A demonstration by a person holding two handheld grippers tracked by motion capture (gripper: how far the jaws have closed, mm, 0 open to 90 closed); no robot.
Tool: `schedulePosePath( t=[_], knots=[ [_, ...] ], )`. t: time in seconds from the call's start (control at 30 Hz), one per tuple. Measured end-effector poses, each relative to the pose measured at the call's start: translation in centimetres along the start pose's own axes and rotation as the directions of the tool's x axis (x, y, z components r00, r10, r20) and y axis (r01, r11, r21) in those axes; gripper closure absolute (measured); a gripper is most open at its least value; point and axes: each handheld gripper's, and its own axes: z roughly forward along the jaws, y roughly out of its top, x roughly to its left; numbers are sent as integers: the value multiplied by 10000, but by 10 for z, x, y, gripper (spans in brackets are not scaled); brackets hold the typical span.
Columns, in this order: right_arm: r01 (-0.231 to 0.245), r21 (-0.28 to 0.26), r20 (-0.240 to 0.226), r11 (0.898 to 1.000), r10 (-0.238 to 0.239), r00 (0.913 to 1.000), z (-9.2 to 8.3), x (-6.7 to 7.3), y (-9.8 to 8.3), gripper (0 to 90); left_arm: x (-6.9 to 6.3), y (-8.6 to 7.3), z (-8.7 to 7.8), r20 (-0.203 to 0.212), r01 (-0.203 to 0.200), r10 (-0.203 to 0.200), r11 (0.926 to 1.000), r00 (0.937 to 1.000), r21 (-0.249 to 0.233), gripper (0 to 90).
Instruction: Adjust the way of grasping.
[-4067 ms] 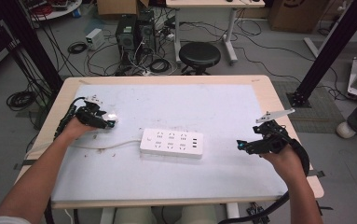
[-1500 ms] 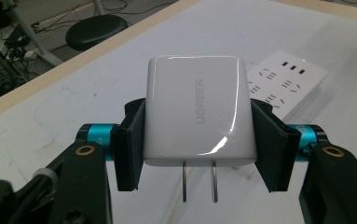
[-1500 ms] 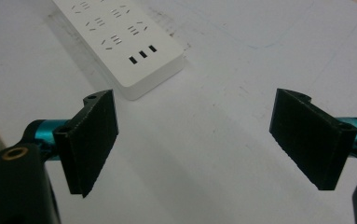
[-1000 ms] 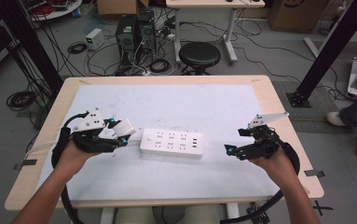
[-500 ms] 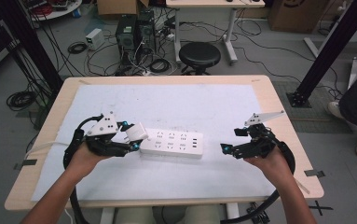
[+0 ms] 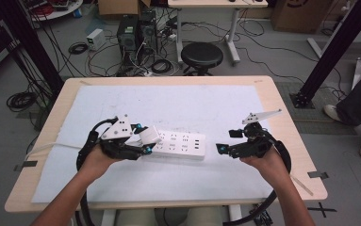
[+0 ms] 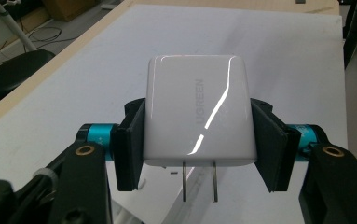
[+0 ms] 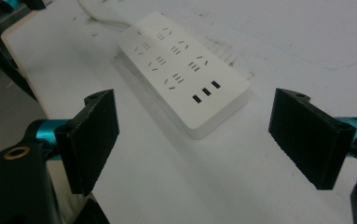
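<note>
A white power strip (image 6: 180, 144) lies flat on the white mat, its sockets and USB ports facing up (image 8: 181, 70). My left gripper (image 6: 145, 143) is shut on a white UGREEN charger (image 7: 197, 116), pads on its two sides, with its two metal prongs (image 7: 199, 181) pointing down. The charger (image 6: 149, 135) hangs over the strip's left end. My right gripper (image 6: 227, 141) stands open just off the strip's right end, with nothing between its fingers (image 8: 92, 140).
The white mat (image 6: 192, 103) covers most of the wooden table (image 6: 286, 122). The strip's white cable (image 6: 51, 147) runs off to the left edge. A stool (image 6: 201, 55), computers and cables stand on the floor beyond the far edge.
My left gripper has carried the charger rightward, from left of the strip to over its left end. The right gripper has barely moved.
</note>
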Motion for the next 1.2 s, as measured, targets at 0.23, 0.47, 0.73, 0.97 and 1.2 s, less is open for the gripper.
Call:
schedulePosePath(
  t=[0.23, 0.47, 0.73, 0.97, 1.2],
  knots=[
    [-313, -124, -743, 9994, 303, 9968, 8, 8, 12, 163, -12, 11, 20, 289, -590, 595, 9981, 9978, -185, 427],
    [-684, 20, -1370, 9977, 680, 9882, 18, 13, 21, 163, -17, 15, 32, 455, -877, 884, 9960, 9950, -176, 427],
    [-940, 284, -1721, 9952, 975, 9802, 26, 14, 25, 164, -22, 21, 42, 704, -1355, 1371, 9904, 9881, -263, 427],
    [-1415, 193, -2480, 9898, 1418, 9583, 35, 12, 27, 191, -29, 25, 54, 854, -1723, 1742, 9846, 9810, -288, 427],
    [-2006, 243, -3153, 9794, 1980, 9281, 42, 11, 30, 250, -32, 30, 64, 893, -1889, 1928, 9807, 9772, -503, 427]
  ],
)
